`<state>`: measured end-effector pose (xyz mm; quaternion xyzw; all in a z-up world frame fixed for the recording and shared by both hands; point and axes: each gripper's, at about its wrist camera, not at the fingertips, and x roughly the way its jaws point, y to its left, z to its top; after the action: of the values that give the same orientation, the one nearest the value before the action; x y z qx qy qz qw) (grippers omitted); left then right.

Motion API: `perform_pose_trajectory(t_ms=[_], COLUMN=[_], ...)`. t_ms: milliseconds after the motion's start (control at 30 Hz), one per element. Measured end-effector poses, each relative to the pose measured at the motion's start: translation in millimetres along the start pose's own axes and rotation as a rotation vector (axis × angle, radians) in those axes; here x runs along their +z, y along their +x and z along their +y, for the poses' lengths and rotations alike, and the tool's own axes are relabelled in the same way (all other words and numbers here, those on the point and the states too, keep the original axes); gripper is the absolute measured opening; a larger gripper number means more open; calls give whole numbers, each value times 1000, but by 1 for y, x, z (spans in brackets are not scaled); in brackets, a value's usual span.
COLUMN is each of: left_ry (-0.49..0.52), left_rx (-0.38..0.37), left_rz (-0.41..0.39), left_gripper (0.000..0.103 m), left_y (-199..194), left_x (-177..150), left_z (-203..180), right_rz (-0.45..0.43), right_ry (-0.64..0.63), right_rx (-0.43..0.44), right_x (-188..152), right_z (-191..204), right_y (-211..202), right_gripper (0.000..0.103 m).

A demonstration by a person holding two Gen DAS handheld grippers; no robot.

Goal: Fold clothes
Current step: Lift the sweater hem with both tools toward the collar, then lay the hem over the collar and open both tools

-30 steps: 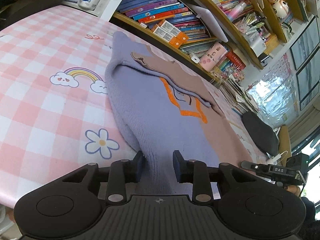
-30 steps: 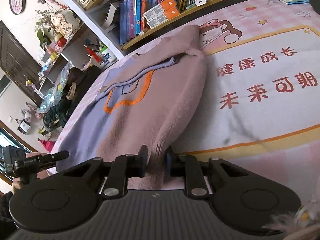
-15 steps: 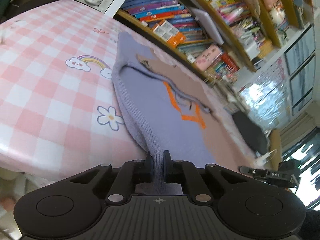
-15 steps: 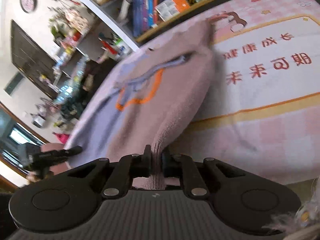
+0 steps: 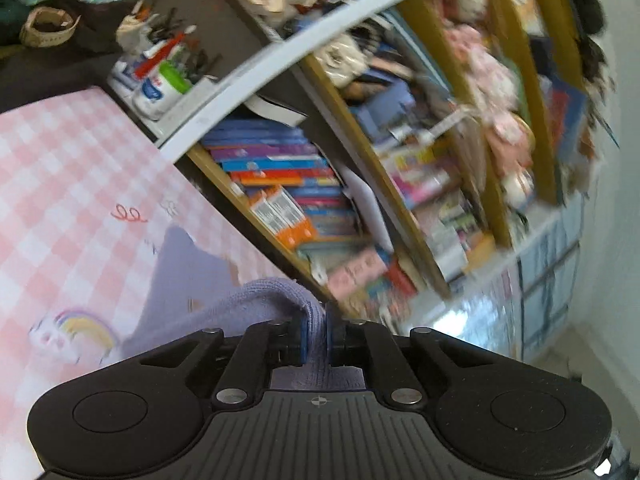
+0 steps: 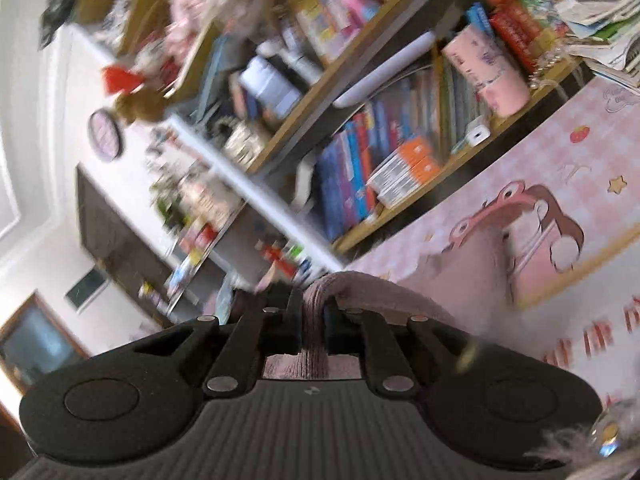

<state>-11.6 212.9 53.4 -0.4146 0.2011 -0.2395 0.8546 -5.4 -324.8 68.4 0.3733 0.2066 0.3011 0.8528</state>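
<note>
A knitted sweater, lilac on one half and mauve-brown on the other, lies on the pink checked table cover [image 5: 60, 184]. My left gripper [image 5: 316, 330] is shut on the lilac hem [image 5: 264, 292], lifted and humped up in front of the fingers. My right gripper [image 6: 314, 320] is shut on the mauve-brown hem [image 6: 360, 286], raised above the table the same way. Most of the sweater is hidden below both grippers. Both views are blurred by motion.
Wooden bookshelves [image 5: 360, 152] packed with books and boxes stand right behind the table; they also show in the right wrist view [image 6: 400, 148]. A white tub and pen holders [image 5: 156, 88] sit at the far left corner. The cover has cartoon prints [image 6: 532, 220].
Both grippers shut on the sweater's near hem, then lifted it and swung up and forward toward the shelves. The views tilted from the flat sweater to the bookshelves.
</note>
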Motion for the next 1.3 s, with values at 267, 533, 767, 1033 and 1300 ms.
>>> perform_pose_trajectory(t_ms=[267,533,767,1033,1300], left_ry=[55,1,7,139,567], left_rx=[114,209,255,242,416], left_rz=[67,128,167,77,148], left_gripper=[8,9,17,70,69], left_y=[81,124,134,117,140], left_x=[32,35,30,44,17], left_z=[19,60,70,46,21], right_rz=[10,57,87,64,132], right_ry=[77,134,161,42,-701], right_rx=[-153,-225,-260,-288,-516], right_x=[36,31,25,35,9], right_z=[-42,-88,-107,-90,-36], right_y=[72,107,118,104,121], right_gripper=[9,11,14,36,49])
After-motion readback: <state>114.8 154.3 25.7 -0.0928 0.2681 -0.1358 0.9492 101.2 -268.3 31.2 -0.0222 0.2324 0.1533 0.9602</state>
